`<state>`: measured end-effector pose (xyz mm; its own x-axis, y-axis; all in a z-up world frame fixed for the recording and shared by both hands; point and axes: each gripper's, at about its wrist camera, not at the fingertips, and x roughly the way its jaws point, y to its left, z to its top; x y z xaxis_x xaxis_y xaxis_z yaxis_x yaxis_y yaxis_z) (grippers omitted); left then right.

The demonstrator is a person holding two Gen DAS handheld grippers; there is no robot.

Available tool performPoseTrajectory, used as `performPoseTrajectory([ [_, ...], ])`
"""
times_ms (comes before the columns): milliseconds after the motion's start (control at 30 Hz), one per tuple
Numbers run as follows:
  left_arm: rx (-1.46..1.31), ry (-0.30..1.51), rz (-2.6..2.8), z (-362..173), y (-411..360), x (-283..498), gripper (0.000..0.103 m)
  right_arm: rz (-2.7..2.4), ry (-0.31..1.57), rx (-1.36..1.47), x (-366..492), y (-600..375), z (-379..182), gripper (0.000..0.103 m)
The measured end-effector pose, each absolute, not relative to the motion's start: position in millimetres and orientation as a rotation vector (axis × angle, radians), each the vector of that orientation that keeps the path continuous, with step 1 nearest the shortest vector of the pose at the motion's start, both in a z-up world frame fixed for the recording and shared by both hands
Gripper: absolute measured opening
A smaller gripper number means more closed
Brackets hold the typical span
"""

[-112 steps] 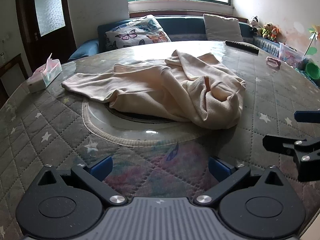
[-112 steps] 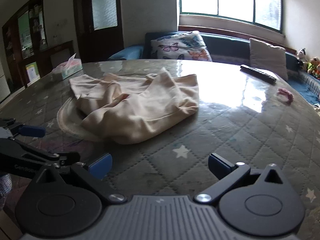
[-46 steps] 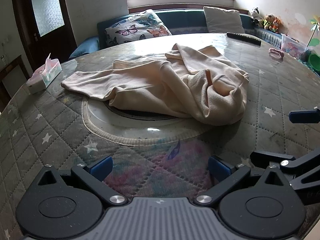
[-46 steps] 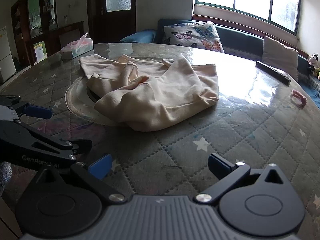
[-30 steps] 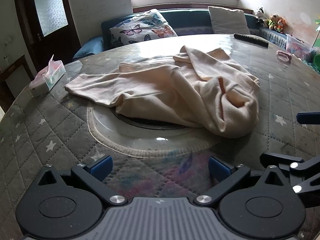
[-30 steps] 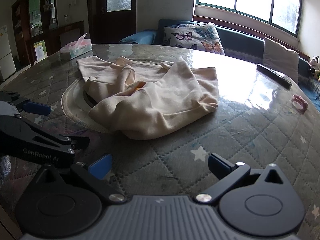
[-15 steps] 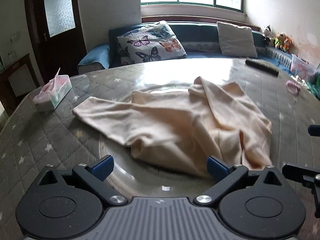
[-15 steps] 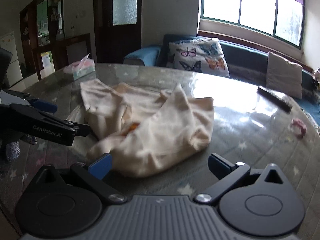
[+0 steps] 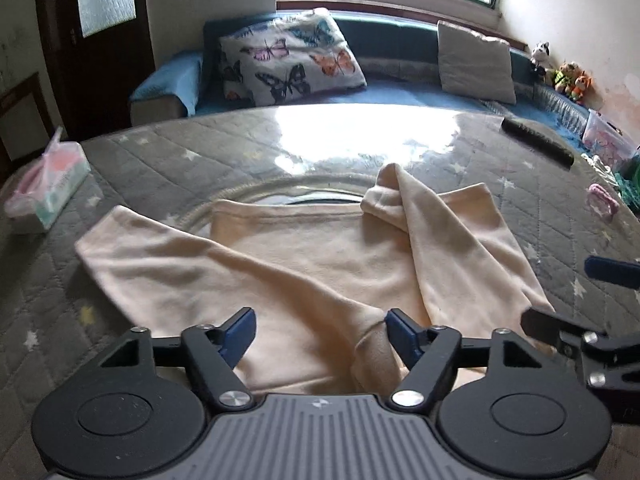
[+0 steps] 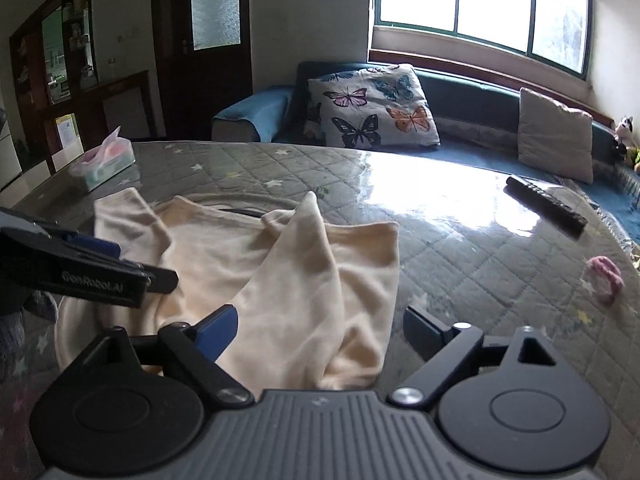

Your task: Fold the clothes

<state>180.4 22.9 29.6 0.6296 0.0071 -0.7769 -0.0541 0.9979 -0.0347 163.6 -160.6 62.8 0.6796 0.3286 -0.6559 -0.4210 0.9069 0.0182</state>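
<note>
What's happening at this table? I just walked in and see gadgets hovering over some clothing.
A person is starting to fold a cream garment that lies crumpled on the quilted table, with a two-finger gripper in each hand. The left gripper and the right gripper are both over the garment's near edge. Both sets of jaws have just been closing, with cloth between them, but they are not yet pinching it. Nothing is folded yet.

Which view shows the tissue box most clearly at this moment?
The right wrist view: the tissue box sits whole and fairly sharp on the table. In the left wrist view it lies at the frame's left edge, blurred and stretched.
</note>
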Motion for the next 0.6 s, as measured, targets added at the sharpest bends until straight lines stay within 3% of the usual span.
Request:
performPoseTrajectory([
  [67,-0.078,0.913,0.019,23.4,26.0,184.8,0.05,0.429,0.72,-0.124,178.5,-158.5,60.3,0.087],
  [100,-0.089,0.924,0.008,20.4,27.8,185.9,0.038,0.438,0.725,-0.113,185.8,-157.3,58.9,0.086],
  [233,-0.124,0.919,-0.035,16.3,35.3,178.7,0.022,0.466,0.741,-0.077,216.8,-149.3,52.5,0.08],
  [467,-0.131,0.902,-0.067,22.9,43.5,156.4,0.013,0.503,0.776,-0.071,266.4,-121.6,35.7,0.068],
  [533,-0.134,0.903,-0.068,23.4,46.2,150.2,0.011,0.503,0.787,-0.083,276.4,-113.5,28.9,0.06],
  [600,-0.137,0.903,-0.067,24.3,48.7,143.9,0.01,0.503,0.808,-0.094,284.6,-108.0,21.0,0.043],
])
